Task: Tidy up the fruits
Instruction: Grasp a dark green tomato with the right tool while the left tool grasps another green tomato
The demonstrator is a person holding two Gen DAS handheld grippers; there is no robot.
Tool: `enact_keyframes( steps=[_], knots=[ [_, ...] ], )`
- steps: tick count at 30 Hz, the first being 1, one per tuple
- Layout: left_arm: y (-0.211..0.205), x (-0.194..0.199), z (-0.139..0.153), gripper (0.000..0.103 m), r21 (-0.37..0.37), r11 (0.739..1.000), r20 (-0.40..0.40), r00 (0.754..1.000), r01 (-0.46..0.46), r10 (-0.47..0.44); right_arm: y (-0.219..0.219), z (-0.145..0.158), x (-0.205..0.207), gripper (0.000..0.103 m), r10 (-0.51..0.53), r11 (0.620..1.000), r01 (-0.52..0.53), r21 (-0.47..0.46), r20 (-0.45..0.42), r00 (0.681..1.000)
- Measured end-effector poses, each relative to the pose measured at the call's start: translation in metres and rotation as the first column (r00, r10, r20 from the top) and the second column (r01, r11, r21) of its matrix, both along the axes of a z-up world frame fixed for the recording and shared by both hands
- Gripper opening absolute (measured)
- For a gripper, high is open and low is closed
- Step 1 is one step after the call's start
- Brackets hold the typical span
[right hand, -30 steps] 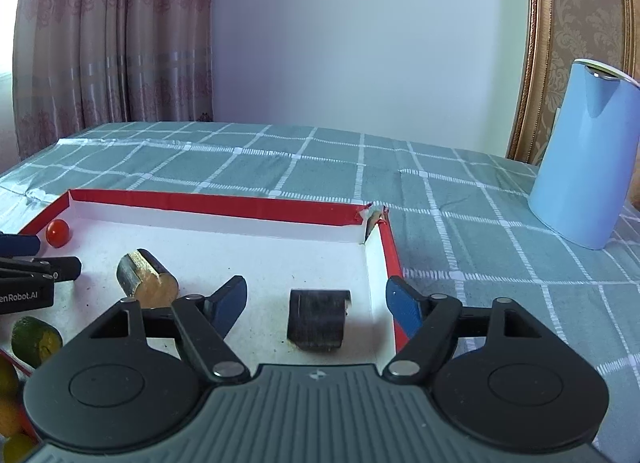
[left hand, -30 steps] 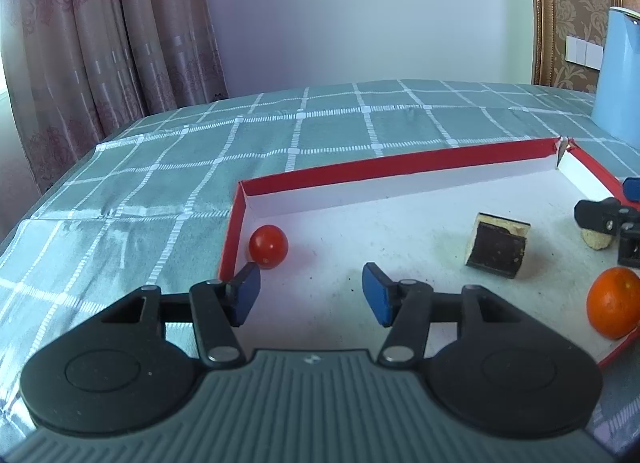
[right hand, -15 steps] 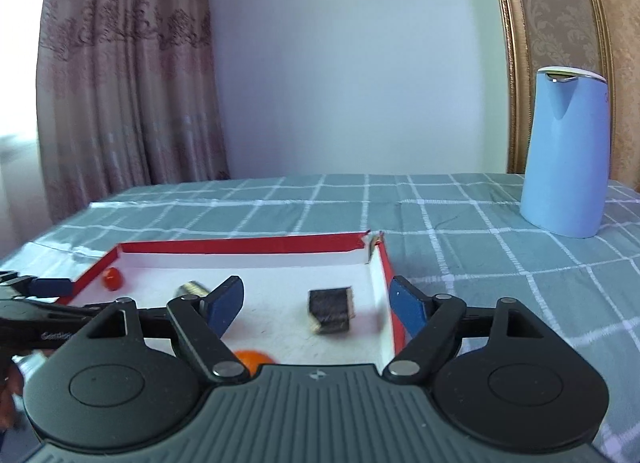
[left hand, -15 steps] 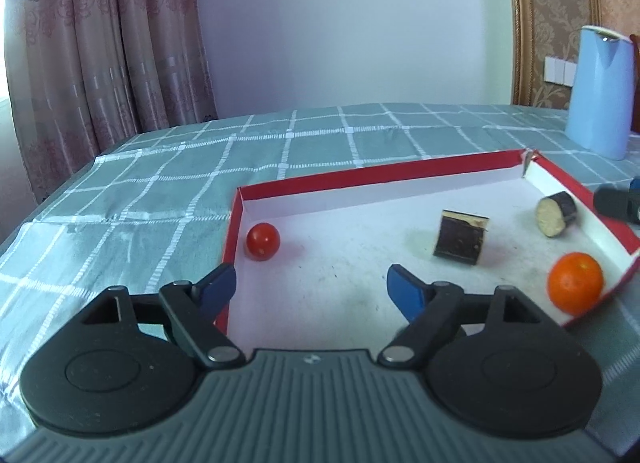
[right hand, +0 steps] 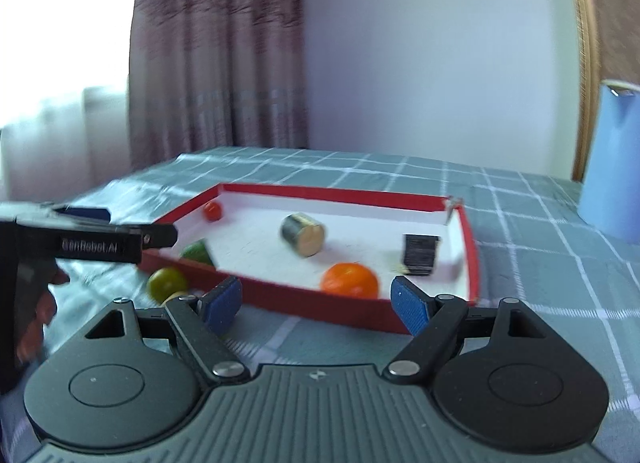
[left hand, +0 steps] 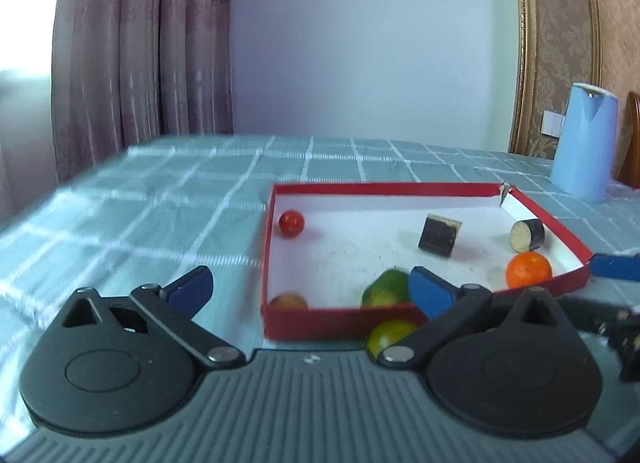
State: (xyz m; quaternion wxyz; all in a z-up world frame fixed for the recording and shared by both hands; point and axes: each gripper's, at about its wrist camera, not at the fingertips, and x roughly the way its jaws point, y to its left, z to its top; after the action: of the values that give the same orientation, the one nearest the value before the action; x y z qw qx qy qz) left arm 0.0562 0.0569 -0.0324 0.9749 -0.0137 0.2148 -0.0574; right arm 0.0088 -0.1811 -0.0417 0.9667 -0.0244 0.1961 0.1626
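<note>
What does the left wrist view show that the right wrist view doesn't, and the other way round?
Only the left wrist view shows a pale orange fruit tucked in the tray's near left corner, plus the wall switch.

Only the right wrist view shows the hand holding the left tongs from the side, and the bright window.

Both show the red tray, cherry tomato, orange, two dark cut pieces, a green fruit inside, a yellow-green fruit outside, the blue jug, and the right tongs, open.
</note>
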Motion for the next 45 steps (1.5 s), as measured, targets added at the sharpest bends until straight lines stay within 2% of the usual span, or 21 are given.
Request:
enact_keyframes(
  steps=[2,5,10,12,14,19,23,29,32,35,39,41,43,44,45],
  knots=[
    [0.011,-0.001,-0.002,0.103,-0.055,0.998,-0.028,1.000,-0.006,0.004,0.005,0.000,-0.005,0.082,0.033,0.999,-0.033,-0.002,0.004,0.999],
    [0.016,-0.001,-0.007,0.103,-0.069,0.998,-0.069,0.998,-0.004,-0.001,0.015,0.000,-0.007,0.082,0.088,0.996,-0.088,-0.013,-0.012,0.996],
    [0.003,-0.005,-0.010,0.103,0.027,1.000,-0.058,0.998,-0.008,0.010,0.031,-0.004,-0.003,0.082,0.145,0.989,-0.147,-0.032,-0.064,0.987],
    [0.001,-0.007,-0.011,0.103,0.039,0.999,-0.058,0.998,0.003,-0.001,0.036,-0.005,-0.001,0.080,0.145,0.988,-0.148,-0.039,-0.070,0.987],
    [0.003,-0.006,-0.011,0.103,0.034,0.999,-0.060,0.998,-0.005,0.007,0.040,-0.007,0.004,0.068,0.151,0.986,-0.157,-0.051,-0.095,0.984],
    [0.016,-0.004,-0.012,0.103,-0.038,0.999,-0.082,0.996,-0.022,0.019,0.046,-0.014,0.014,0.052,0.164,0.982,-0.178,-0.068,-0.172,0.971],
    [0.014,-0.003,-0.012,0.103,-0.033,0.999,-0.088,0.996,-0.010,0.007,0.046,-0.016,0.015,0.033,0.180,0.979,-0.194,-0.055,-0.189,0.965],
    [0.005,-0.006,-0.013,0.103,0.001,0.998,-0.084,0.995,0.058,-0.058,0.040,-0.014,0.012,0.033,0.128,0.989,-0.140,-0.054,-0.178,0.976],
    [-0.008,-0.004,-0.015,0.103,0.065,0.991,-0.109,0.988,0.116,-0.108,0.025,-0.014,0.014,0.033,0.084,0.995,-0.091,-0.028,-0.194,0.977],
    [-0.018,-0.004,-0.016,0.103,0.121,0.986,-0.100,0.990,0.113,-0.101,0.014,-0.015,0.015,0.033,0.068,0.998,-0.069,0.001,-0.206,0.976],
    [-0.020,0.005,-0.018,0.103,0.102,0.987,-0.142,0.983,0.127,-0.112,0.012,-0.015,0.014,0.033,0.070,0.998,-0.070,0.008,-0.208,0.976],
    [-0.026,0.005,-0.019,0.103,0.124,0.980,-0.152,0.979,0.154,-0.134,0.011,-0.015,0.015,0.033,0.070,0.998,-0.067,0.023,-0.211,0.975],
    [-0.032,0.003,-0.022,0.099,0.156,0.968,-0.160,0.972,0.195,-0.170,0.008,-0.016,0.017,0.033,0.066,0.997,-0.058,0.041,-0.219,0.973],
    [-0.035,0.003,-0.023,0.092,0.177,0.965,-0.163,0.973,0.194,-0.166,0.008,-0.016,0.018,0.033,0.064,0.997,-0.055,0.046,-0.221,0.973],
    [-0.038,0.004,-0.024,0.091,0.191,0.963,-0.169,0.973,0.189,-0.157,0.008,-0.016,0.018,0.033,0.064,0.997,-0.055,0.049,-0.222,0.973]
  ],
)
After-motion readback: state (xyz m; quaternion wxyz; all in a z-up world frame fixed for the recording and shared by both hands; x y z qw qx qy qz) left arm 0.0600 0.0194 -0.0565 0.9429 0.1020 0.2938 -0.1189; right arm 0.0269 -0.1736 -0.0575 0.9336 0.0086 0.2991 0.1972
